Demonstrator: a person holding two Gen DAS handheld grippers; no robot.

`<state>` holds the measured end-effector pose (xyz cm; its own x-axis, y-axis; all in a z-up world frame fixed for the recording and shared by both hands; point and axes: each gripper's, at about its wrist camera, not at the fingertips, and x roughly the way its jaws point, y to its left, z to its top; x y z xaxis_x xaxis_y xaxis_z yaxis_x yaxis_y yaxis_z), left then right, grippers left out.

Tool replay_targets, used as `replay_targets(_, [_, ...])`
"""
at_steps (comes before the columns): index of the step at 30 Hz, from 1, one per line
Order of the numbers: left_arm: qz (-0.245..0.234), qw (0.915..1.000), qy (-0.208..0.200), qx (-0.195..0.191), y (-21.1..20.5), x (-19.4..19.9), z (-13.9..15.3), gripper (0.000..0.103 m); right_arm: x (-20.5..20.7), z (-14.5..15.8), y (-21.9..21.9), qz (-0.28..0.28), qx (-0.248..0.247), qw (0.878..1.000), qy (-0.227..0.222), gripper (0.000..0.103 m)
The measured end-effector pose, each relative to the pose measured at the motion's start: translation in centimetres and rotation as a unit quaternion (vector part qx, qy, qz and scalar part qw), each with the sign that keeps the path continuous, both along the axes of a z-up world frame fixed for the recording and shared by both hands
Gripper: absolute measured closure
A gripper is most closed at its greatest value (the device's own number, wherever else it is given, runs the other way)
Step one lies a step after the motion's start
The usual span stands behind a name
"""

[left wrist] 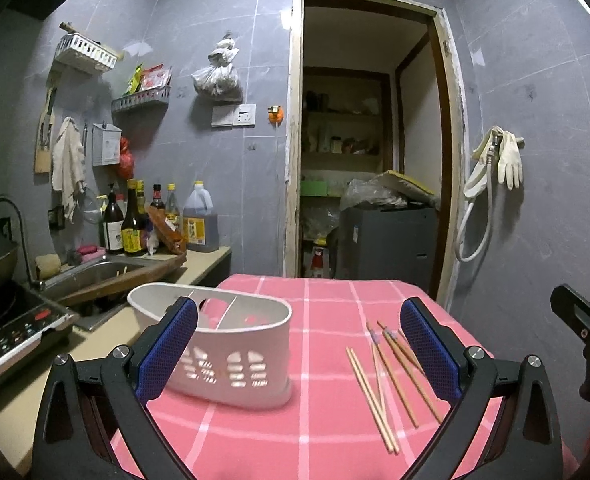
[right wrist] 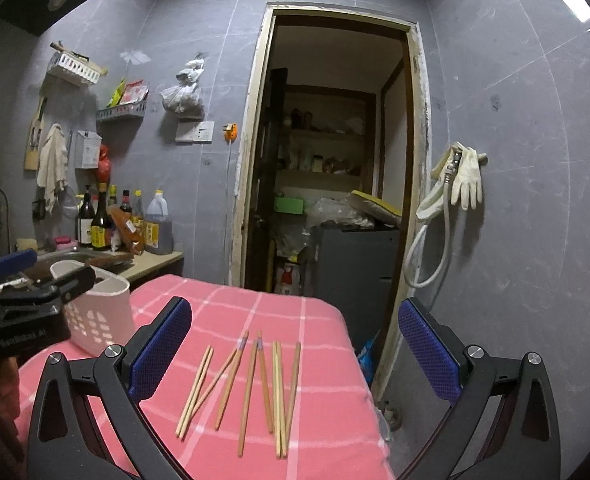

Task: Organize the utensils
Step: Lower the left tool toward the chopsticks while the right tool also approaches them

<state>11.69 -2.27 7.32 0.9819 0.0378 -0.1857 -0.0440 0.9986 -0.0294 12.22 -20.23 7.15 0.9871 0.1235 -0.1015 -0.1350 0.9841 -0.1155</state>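
Several wooden chopsticks lie loose on the pink checked tablecloth; they also show in the left wrist view, right of centre. A white perforated utensil holder stands upright on the cloth at the left, divided inside; it also shows in the right wrist view. My left gripper is open and empty above the cloth, its left finger in front of the holder. My right gripper is open and empty, hovering over the chopsticks.
A kitchen counter with a sink, sauce bottles and an induction hob runs along the left. An open doorway is behind the table. The table's right edge drops to the floor.
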Motion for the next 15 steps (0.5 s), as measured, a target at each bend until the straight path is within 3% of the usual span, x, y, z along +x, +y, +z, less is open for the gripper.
replay_targets(8, [-0.029,0.9988,0.038,0.008,-1.1,4.2,-0.8,0.003,5.4,0.9,-1.3,0.017,0.023,0.999,0.028,0.000])
replay_targets(15, [-0.045,0.9952,0.086,0.013,-2.0,7.2,-2.9,0.004,10.8,-1.3,-2.4,0.036,0.018,0.993,0.114,0.000])
